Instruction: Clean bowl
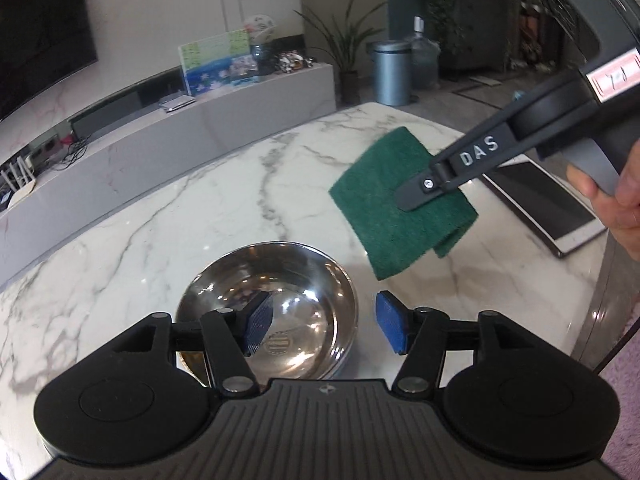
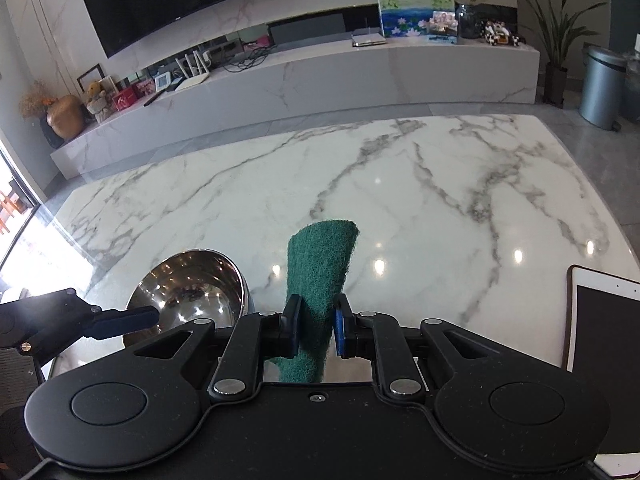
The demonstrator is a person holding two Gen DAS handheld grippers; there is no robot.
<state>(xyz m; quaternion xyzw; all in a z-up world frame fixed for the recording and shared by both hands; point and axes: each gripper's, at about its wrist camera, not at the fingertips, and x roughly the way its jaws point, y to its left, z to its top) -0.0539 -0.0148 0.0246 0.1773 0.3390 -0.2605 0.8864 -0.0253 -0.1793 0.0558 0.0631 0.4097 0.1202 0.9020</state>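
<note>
Two hand-held grippers noted: left hand-held gripper (image 1: 322,326) wide, straddling bowl (image 1: 267,312) rim on tabletop (image 1: 160,220); right hand-held gripper (image 2: 317,330) clamping green scouring pad (image 2: 320,276), at bowl's 2 o'clock. Scrubbing not yet begun.

The left wrist view looks down and forward from close above the bowl (image 1: 267,312), toward the bench's (image 1: 168,216) far right. The right wrist view sits further right, facing the far wall across the bench (image 2: 400,200). Both share the bowl (image 2: 192,292), pad (image 1: 400,208) (image 2: 320,276) and tablet (image 1: 552,208) (image 2: 604,332).
</note>
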